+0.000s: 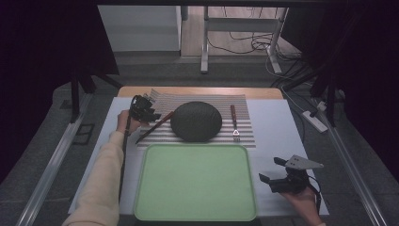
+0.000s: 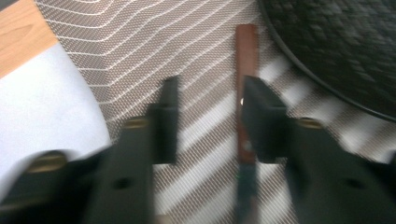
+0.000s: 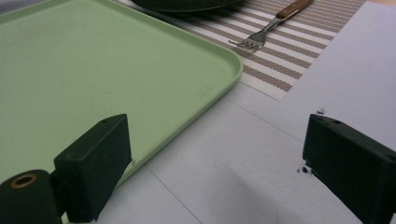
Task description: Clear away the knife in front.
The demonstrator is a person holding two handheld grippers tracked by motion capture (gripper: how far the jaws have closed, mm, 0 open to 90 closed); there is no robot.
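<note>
A brown-handled knife (image 1: 153, 128) lies slantwise on the striped placemat (image 1: 244, 137), left of a dark round plate (image 1: 196, 121). My left gripper (image 1: 146, 113) hovers over the knife's upper end. In the left gripper view the left gripper (image 2: 210, 88) is open, and the knife handle (image 2: 246, 46) runs along the inner face of one jaw with a wide gap to the other. A fork (image 1: 234, 121) with a brown handle lies right of the plate. My right gripper (image 1: 269, 169) rests open and empty at the table's near right, beside the green tray (image 1: 195, 183).
The tray's rounded corner (image 3: 224, 79) sits just left of the right gripper (image 3: 217, 140), with the placemat (image 3: 289, 60) and fork (image 3: 275, 23) beyond. White table covering (image 1: 277, 122) surrounds the mat. Cables and desk legs lie on the floor behind the table.
</note>
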